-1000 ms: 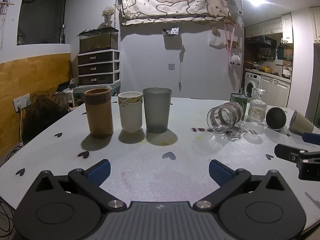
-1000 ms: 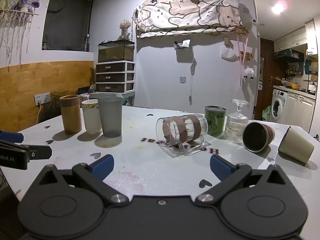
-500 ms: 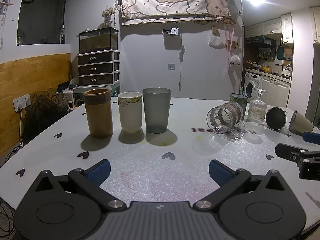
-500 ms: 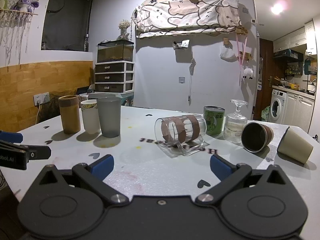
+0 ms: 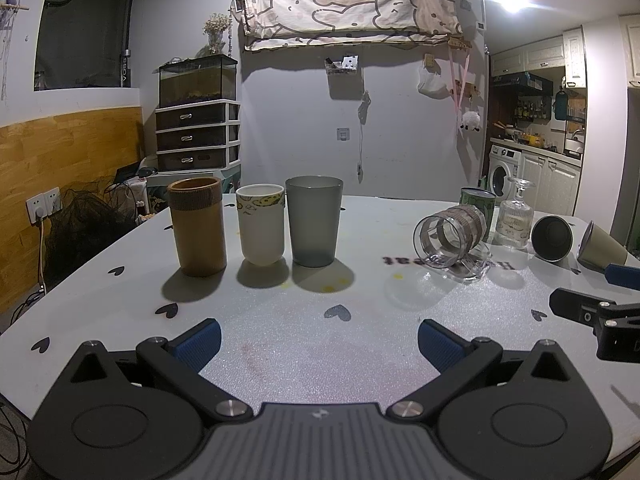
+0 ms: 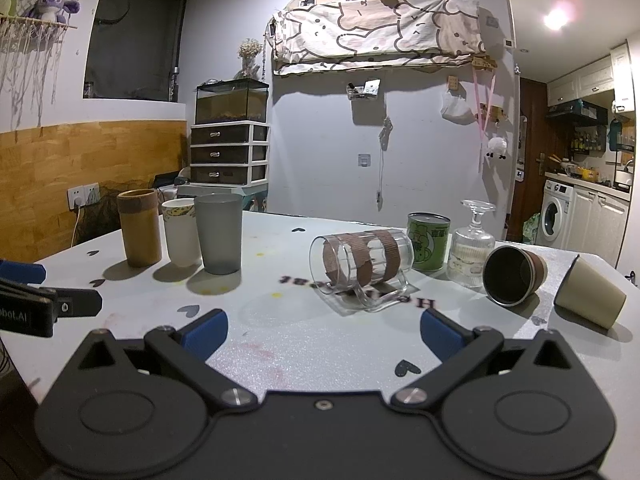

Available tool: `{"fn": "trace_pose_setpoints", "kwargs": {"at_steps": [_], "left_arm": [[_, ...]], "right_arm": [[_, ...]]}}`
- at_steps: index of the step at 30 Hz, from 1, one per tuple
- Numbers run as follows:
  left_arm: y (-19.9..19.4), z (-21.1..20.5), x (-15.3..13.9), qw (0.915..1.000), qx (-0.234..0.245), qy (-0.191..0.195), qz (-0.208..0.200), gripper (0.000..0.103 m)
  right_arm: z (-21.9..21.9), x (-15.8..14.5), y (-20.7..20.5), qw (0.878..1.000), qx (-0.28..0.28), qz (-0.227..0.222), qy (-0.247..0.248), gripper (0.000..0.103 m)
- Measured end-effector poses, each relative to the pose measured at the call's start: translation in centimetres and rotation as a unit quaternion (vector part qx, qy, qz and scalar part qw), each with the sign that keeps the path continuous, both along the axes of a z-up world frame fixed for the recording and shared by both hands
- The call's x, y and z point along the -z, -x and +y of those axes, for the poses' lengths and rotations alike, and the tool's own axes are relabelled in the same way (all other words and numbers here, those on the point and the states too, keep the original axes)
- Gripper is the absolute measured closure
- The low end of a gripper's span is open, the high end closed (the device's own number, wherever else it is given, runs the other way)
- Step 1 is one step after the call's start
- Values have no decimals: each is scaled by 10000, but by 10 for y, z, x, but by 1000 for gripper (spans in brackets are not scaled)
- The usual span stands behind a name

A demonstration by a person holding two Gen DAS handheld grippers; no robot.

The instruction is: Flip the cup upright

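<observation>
A clear glass mug with brown bands [image 6: 362,266] lies on its side on the white table [image 6: 288,332], mouth toward the left; it also shows in the left wrist view [image 5: 450,240]. A dark brown cup [image 6: 512,276] and a beige cup [image 6: 590,294] also lie on their sides at the right. My right gripper [image 6: 322,330] is open and empty, a short way in front of the glass mug. My left gripper [image 5: 318,340] is open and empty, in front of three upright cups.
A brown cup [image 5: 198,226], a white cup [image 5: 261,229] and a grey cup [image 5: 314,220] stand upright in a row at the left. A green can [image 6: 428,242] and an upside-down glass goblet [image 6: 472,248] stand behind the glass mug. The right gripper's fingers [image 5: 592,310] show in the left wrist view.
The right gripper has moved slightly forward toward the glass mug. The left gripper has barely moved. Both stay open.
</observation>
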State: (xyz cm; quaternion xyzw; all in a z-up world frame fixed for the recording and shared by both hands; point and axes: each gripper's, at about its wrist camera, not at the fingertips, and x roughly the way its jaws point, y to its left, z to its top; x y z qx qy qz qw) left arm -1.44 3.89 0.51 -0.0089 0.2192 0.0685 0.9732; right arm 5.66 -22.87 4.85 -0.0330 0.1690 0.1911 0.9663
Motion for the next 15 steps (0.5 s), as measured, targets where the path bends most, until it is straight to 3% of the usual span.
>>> {"fn": "trace_pose_setpoints", "kwargs": {"at_steps": [15], "left_arm": [[0, 0, -1, 10000, 20, 8, 3, 0]], "right_arm": [[-1, 0, 0, 10000, 3, 2, 4, 0]]}}
